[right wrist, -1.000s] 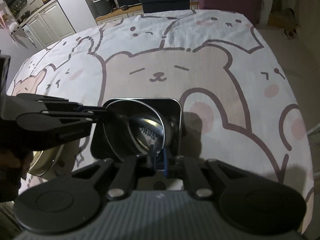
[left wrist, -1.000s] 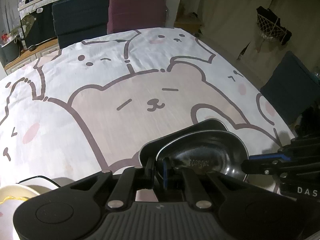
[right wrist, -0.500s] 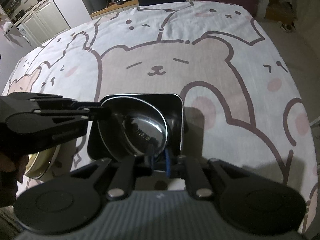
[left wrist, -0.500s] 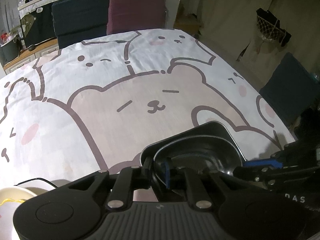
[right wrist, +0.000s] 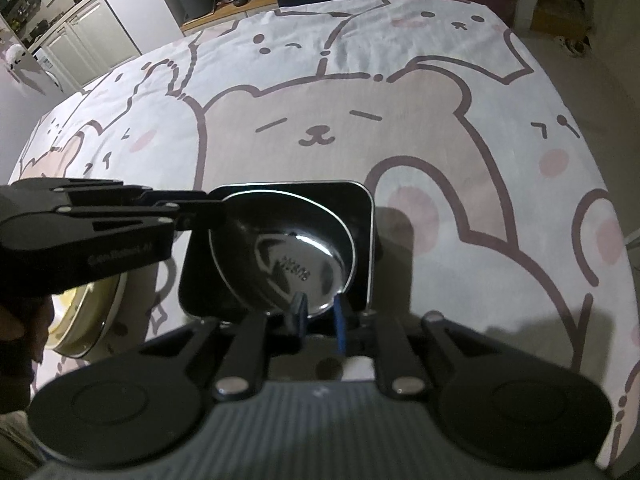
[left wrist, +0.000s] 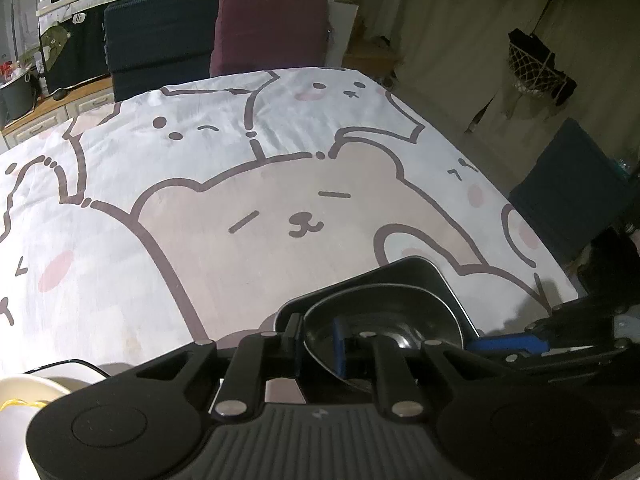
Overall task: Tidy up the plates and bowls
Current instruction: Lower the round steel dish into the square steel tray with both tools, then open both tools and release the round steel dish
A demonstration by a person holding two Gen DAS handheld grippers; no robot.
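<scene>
We judge that we are in the middle of nesting dishes: a round steel bowl [right wrist: 288,256] sits tilted inside a square black dish [right wrist: 362,240], and both tools are on it. Our right gripper [right wrist: 318,314] has its blue-padded fingers [right wrist: 339,320] at the bowl's near rim, one pad inside and one outside, with a gap showing between them; we cannot tell whether they are pinching the rim or have let go. Our left gripper [left wrist: 320,346] meets the same bowl from the other side, its fingers straddling the rim close together; the grasp looks clenched, yet the contact itself is hidden by the tool body, so we cannot tell for certain.

The bowl leans up toward the left fingers and down toward the right fingers, so it does not lie flat in the dish. The next move, as we read it, calls for lowering the raised edge until the bowl seats level, then opening both sets of fingers and drawing them straight back so the rim is not dragged.

The steel bowl appears empty apart from reflections, and the black dish holds only the bowl. To the left of the left fingers, on the bear-print cloth [right wrist: 400,92] over the counter, stands a cream bowl [right wrist: 100,320] with yellow inside.
</scene>
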